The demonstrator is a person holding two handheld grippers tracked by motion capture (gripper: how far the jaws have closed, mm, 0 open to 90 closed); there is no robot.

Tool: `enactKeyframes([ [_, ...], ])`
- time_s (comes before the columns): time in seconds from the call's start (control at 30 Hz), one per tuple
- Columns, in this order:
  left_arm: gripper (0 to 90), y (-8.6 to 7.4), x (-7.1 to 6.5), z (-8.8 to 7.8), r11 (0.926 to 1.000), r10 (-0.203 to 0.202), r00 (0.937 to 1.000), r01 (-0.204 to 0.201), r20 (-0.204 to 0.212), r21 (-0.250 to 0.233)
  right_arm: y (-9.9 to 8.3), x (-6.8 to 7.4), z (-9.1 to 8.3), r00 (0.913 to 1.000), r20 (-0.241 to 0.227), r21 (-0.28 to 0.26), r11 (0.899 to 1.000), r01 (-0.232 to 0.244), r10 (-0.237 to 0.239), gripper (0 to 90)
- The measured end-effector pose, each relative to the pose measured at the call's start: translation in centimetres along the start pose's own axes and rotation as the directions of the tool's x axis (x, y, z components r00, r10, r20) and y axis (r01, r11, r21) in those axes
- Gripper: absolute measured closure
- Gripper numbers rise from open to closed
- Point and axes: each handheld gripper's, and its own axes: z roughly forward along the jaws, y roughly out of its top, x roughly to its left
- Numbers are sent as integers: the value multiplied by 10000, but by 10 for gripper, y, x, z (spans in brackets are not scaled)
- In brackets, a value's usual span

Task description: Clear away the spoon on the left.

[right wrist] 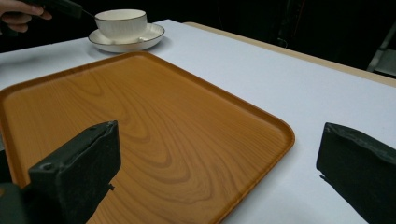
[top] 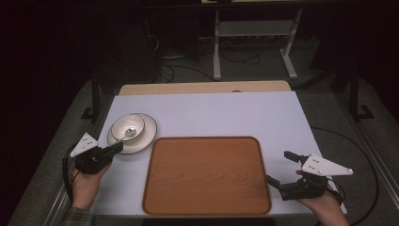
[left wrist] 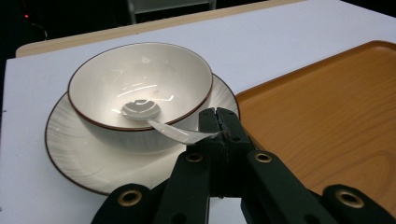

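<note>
Left gripper view: left tool (left wrist: 219,122) pinches glossy white spoon (left wrist: 154,116) in round ribbed bowl (left wrist: 140,81).

Between the left gripper (left wrist: 219,122)'s closed jaws, the spoon (left wrist: 142,110)'s handle end is hidden; the tray (left wrist: 327,116) beside them runs off-frame.

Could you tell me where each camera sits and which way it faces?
High view: above the person's side, facing forward and down on the tray; both hands show.
Left gripper view: on the left gripper, whose shut jaws pinch the spoon in the bowl.
Right gripper view: on the right gripper, open jaws.
All share the tray and bowl.
</note>
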Motion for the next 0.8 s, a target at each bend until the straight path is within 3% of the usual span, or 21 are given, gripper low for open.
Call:
enactKeyframes([
  [0.5, 896, -2, 14, 0, 9994, -323, 9977, 318, -598, -103, -1, 0, 1, 10000, 61, 93, 9999, 74, -75, 0],
  [0.8, 896, -2, 23, 1, 9973, -684, 9949, 664, -735, -300, -1, 0, 3, 9999, 91, 187, 9998, 58, -59, 0],
])
